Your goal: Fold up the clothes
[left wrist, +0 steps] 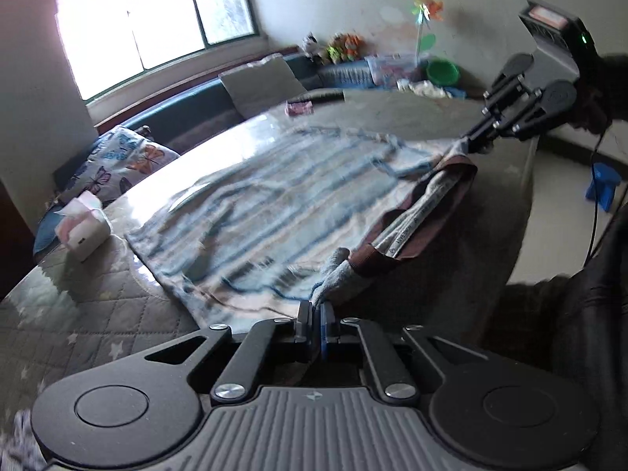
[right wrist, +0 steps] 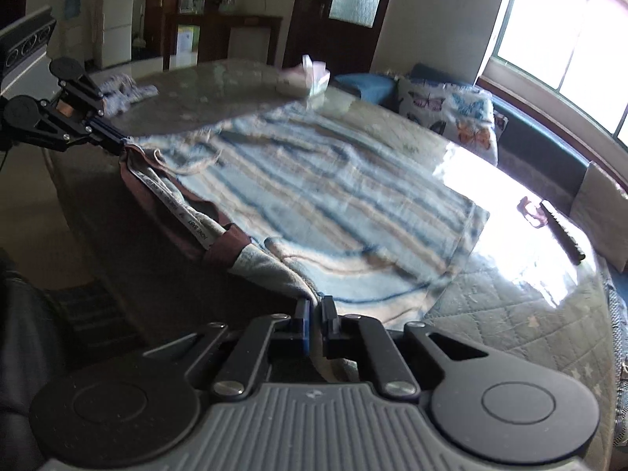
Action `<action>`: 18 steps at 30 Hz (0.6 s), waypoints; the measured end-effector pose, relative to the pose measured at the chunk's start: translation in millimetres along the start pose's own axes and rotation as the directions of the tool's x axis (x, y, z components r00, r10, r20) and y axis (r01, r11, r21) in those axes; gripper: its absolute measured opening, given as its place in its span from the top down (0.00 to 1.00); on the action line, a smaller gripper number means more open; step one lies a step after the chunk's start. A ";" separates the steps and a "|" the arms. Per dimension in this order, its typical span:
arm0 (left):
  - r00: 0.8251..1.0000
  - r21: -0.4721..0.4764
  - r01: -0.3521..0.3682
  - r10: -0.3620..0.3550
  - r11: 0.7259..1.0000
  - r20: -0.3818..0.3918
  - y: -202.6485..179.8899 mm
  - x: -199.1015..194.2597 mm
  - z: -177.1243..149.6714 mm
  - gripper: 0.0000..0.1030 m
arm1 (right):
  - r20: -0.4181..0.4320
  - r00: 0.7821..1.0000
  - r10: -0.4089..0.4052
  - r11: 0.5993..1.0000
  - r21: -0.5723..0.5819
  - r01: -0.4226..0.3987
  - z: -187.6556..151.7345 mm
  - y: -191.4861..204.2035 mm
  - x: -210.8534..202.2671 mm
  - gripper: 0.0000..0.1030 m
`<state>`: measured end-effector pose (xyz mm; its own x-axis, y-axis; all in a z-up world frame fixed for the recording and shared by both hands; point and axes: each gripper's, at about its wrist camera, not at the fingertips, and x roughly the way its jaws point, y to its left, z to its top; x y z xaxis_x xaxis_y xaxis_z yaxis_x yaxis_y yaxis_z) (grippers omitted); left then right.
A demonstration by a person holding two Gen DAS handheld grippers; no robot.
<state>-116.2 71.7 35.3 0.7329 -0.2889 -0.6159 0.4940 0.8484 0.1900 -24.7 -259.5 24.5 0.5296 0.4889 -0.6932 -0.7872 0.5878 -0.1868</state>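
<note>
Both grippers are pinched tight on the striped shirt: left gripper and right gripper each nip a shoulder corner either side of the brown collar, w/ the rest spread flat on the table near its edge. Risk imo: thin pinches slip if they pull apart too hard, & the hem could drag and bunch, or sweep the tissue box just beside it.
</note>
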 end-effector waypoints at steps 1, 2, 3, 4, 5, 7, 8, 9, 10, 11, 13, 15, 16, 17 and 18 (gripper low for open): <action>1.000 -0.014 -0.014 0.014 1.000 0.017 -1.2 -8.9 2.4 0.96 | 0.013 1.000 -0.007 1.000 -0.004 0.007 1.3 2.6 -8.9 0.96; 0.999 -0.025 -0.029 0.030 0.999 0.036 -1.4 -16.3 5.8 0.96 | 0.027 1.000 -0.014 1.000 -0.008 0.015 2.6 5.3 -17.8 0.96; 0.997 -0.034 -0.045 0.047 0.998 0.054 -0.8 -21.4 10.6 0.96 | 0.043 0.999 -0.024 1.000 -0.014 0.024 5.8 5.8 -24.3 0.96; 0.996 -0.043 -0.058 0.061 0.997 0.071 1.6 -23.6 15.9 0.96 | 0.061 0.998 -0.032 0.999 -0.017 0.033 10.1 4.8 -28.7 0.96; 0.994 -0.052 -0.070 0.074 0.996 0.086 4.7 -24.8 21.3 0.97 | 0.077 0.996 -0.041 0.999 -0.018 0.042 16.3 1.5 -29.4 0.96; 0.991 -0.069 -0.084 0.090 0.994 0.100 14.7 -19.8 31.3 0.97 | 0.109 0.992 -0.058 0.998 -0.019 0.060 28.8 -5.3 -30.5 0.96; 0.990 -0.076 -0.090 0.098 0.993 0.103 21.2 -15.4 36.6 0.97 | 0.121 0.990 -0.066 0.997 -0.026 0.070 35.9 -9.1 -28.4 0.96; 0.989 -0.082 -0.097 0.105 0.992 0.106 27.7 -11.0 41.9 0.97 | 0.127 0.989 -0.072 0.997 -0.032 0.077 42.1 -14.3 -24.6 0.96; 0.988 -0.089 -0.103 0.113 0.991 0.109 34.3 -6.6 47.3 0.97 | 0.134 0.988 -0.077 0.996 -0.039 0.083 48.3 -19.5 -20.8 0.96; 0.987 -0.099 -0.109 0.119 0.989 0.107 41.7 -0.4 52.6 0.97 | 0.140 0.987 -0.083 0.995 -0.045 0.090 54.5 -24.7 -16.9 0.96; 0.987 -0.117 -0.119 0.130 0.986 0.094 58.3 13.3 61.5 0.97 | 0.139 0.986 -0.091 0.995 -0.037 0.097 70.7 -38.1 -3.4 0.96; 0.987 -0.131 -0.128 0.139 0.983 0.079 74.5 30.7 71.8 0.97 | 0.141 0.985 -0.104 0.993 -0.046 0.111 88.6 -54.0 15.9 0.97; 0.987 -0.135 -0.131 0.141 0.982 0.072 82.6 39.5 76.7 0.97 | 0.140 0.984 -0.107 0.992 -0.047 0.115 95.9 -61.0 24.0 0.97; 0.988 -0.139 -0.133 0.143 0.981 0.064 90.7 48.4 81.6 0.97 | 0.137 0.985 -0.108 0.992 -0.044 0.115 103.1 -68.3 32.4 0.98; 0.988 -0.142 -0.135 0.144 0.981 0.057 98.1 57.5 86.1 0.97 | 0.134 0.984 -0.116 0.992 -0.042 0.122 110.3 -75.0 40.6 0.99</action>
<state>14.7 100.2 84.3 0.8218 -0.1882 -0.5379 0.3192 0.9339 0.1609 90.7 -212.6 87.1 0.6546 0.4993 -0.5677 -0.7290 0.6158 -0.2989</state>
